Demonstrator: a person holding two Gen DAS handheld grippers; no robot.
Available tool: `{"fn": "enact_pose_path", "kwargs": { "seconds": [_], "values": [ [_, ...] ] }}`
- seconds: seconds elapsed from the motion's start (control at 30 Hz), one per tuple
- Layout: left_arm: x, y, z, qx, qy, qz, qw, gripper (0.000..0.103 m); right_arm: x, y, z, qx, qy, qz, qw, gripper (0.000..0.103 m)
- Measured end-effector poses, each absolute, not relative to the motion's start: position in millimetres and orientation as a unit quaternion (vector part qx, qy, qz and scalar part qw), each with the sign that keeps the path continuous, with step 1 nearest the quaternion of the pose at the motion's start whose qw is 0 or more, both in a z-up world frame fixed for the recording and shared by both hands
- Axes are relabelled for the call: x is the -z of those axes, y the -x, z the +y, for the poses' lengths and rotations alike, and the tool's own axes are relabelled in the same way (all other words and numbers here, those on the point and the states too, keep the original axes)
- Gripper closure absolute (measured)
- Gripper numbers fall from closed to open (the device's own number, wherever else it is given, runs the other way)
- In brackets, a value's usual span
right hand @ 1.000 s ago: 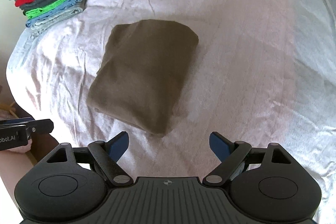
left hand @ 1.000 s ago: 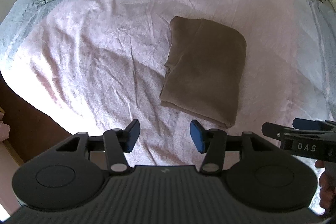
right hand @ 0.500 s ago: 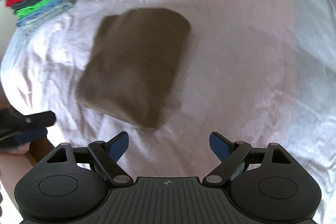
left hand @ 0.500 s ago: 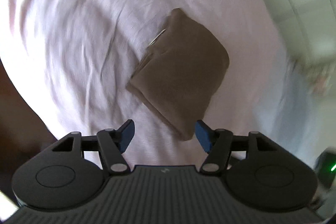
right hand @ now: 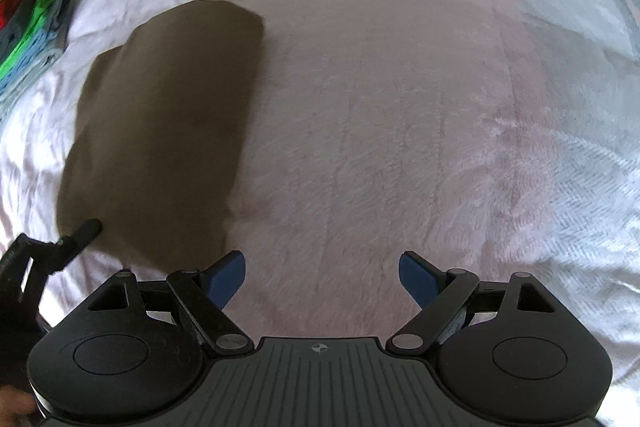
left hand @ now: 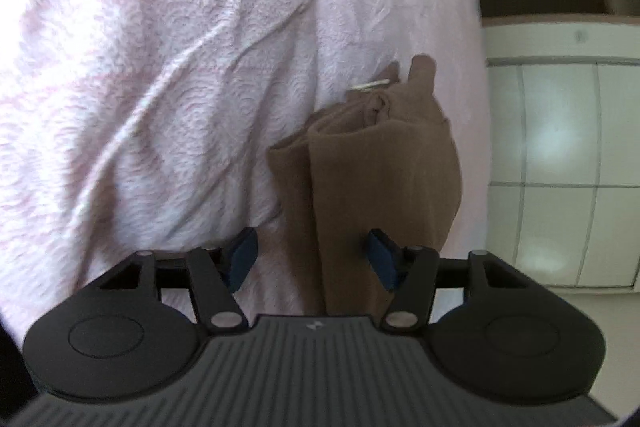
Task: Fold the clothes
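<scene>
A folded brown garment (right hand: pixel 160 123) lies on the pale pink bedspread (right hand: pixel 400 107). In the left wrist view the same brown garment (left hand: pixel 372 179) runs between the blue pads of my left gripper (left hand: pixel 312 257), which stands open low over its near edge, one pad on either side. My right gripper (right hand: pixel 322 273) hovers open over bare bedspread to the right of the garment, nothing between its fingers. The tip of the left gripper (right hand: pixel 80 233) shows at the garment's near left corner in the right wrist view.
A stack of folded clothes (right hand: pixel 28 27) in red, green, grey and blue sits at the bed's far left corner. White cabinet doors (left hand: pixel 560 167) stand past the bed's edge on the right of the left wrist view.
My left gripper swung round and dropped close to the brown garment, which now lies between its open fingers. The right gripper drifted right, so the garment sits further left in its view.
</scene>
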State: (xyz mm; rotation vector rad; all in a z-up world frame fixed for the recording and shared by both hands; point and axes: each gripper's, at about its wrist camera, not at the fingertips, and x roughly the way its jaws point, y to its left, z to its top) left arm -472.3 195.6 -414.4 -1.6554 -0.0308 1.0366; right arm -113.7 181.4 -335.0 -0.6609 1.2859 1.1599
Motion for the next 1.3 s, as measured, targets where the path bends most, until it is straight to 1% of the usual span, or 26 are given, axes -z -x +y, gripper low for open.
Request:
{"fn": "enact_pose_path", "kwargs": {
  "seconds": [0.03, 0.07, 0.13, 0.17, 0.33, 0.53, 0.63, 0.73, 0.77, 0.8, 0.83, 0.87, 0.93, 1.03, 1.07, 1.1, 1.13, 1.17, 1.23, 1.27, 1.3],
  "values": [
    [419.4, 470.6, 196.0, -0.442, 0.699, -0.020, 0.562, 0.062, 338.0, 112.1, 181.5, -0.499, 0.280, 0.557, 0.602, 0.016],
    [423.9, 469.0, 196.6, -0.443, 0.695, -0.027, 0.565, 0.077, 341.1, 110.5, 181.6, -0.498, 0.275, 0.559, 0.603, 0.016],
    [421.7, 467.1, 202.7, -0.443, 0.681, -0.017, 0.583, 0.094, 346.0, 107.7, 182.2, -0.498, 0.264, 0.563, 0.604, 0.016],
    [420.2, 466.3, 205.7, -0.442, 0.674, -0.013, 0.591, 0.095, 346.9, 106.0, 183.0, -0.501, 0.254, 0.566, 0.603, 0.016],
    [384.7, 479.1, 222.9, -0.423, 0.627, 0.016, 0.654, 0.096, 345.8, 94.7, 191.6, -0.514, 0.190, 0.590, 0.593, 0.016],
    [345.3, 545.9, 280.9, -0.415, 0.559, 0.067, 0.714, 0.097, 349.5, 80.1, 215.8, -0.546, 0.135, 0.615, 0.552, 0.016],
    [338.5, 578.2, 315.2, -0.420, 0.533, 0.102, 0.727, 0.097, 353.4, 80.9, 237.6, -0.577, 0.119, 0.622, 0.517, 0.016],
    [352.4, 592.7, 335.5, -0.401, 0.552, 0.124, 0.720, 0.095, 358.4, 86.0, 270.6, -0.613, 0.101, 0.626, 0.471, 0.016],
    [357.6, 594.2, 339.0, -0.397, 0.559, 0.124, 0.717, 0.093, 360.9, 89.1, 281.8, -0.624, 0.097, 0.627, 0.457, 0.015],
    [361.6, 595.1, 338.5, -0.396, 0.569, 0.113, 0.712, 0.091, 363.9, 94.2, 293.4, -0.635, 0.094, 0.627, 0.441, 0.010],
    [365.6, 596.3, 337.7, -0.395, 0.579, 0.101, 0.706, 0.084, 366.7, 100.8, 304.6, -0.645, 0.094, 0.625, 0.430, 0.000],
    [369.8, 601.8, 334.1, -0.401, 0.591, 0.085, 0.695, 0.073, 369.6, 108.1, 314.9, -0.654, 0.092, 0.621, 0.421, 0.000],
    [377.1, 606.5, 330.1, -0.412, 0.609, 0.050, 0.676, 0.067, 380.1, 123.9, 333.9, -0.665, 0.092, 0.622, 0.403, 0.000],
    [386.7, 608.8, 329.6, -0.411, 0.630, 0.019, 0.658, 0.068, 404.3, 145.0, 357.2, -0.658, 0.096, 0.644, 0.378, 0.000],
    [389.7, 608.7, 330.4, -0.408, 0.636, 0.012, 0.655, 0.069, 412.6, 150.4, 362.5, -0.655, 0.094, 0.651, 0.370, 0.001],
    [392.2, 606.2, 334.0, -0.397, 0.641, 0.008, 0.657, 0.073, 419.0, 153.8, 364.8, -0.654, 0.089, 0.656, 0.366, 0.001],
    [394.0, 600.7, 342.1, -0.391, 0.641, 0.006, 0.660, 0.090, 422.4, 157.2, 366.4, -0.656, 0.079, 0.661, 0.356, 0.025],
    [392.6, 598.9, 348.1, -0.384, 0.637, 0.007, 0.668, 0.094, 424.5, 161.1, 368.6, -0.659, 0.066, 0.667, 0.341, 0.065],
    [383.1, 603.7, 357.2, -0.384, 0.608, 0.010, 0.694, 0.095, 420.4, 162.4, 370.6, -0.667, 0.056, 0.658, 0.346, 0.080],
    [378.4, 606.0, 361.8, -0.384, 0.594, 0.012, 0.707, 0.095, 414.3, 162.0, 369.7, -0.679, 0.051, 0.643, 0.351, 0.084],
    [374.8, 606.9, 368.2, -0.383, 0.585, 0.011, 0.715, 0.095, 406.7, 160.9, 368.1, -0.692, 0.041, 0.628, 0.355, 0.084]
  ]
}}
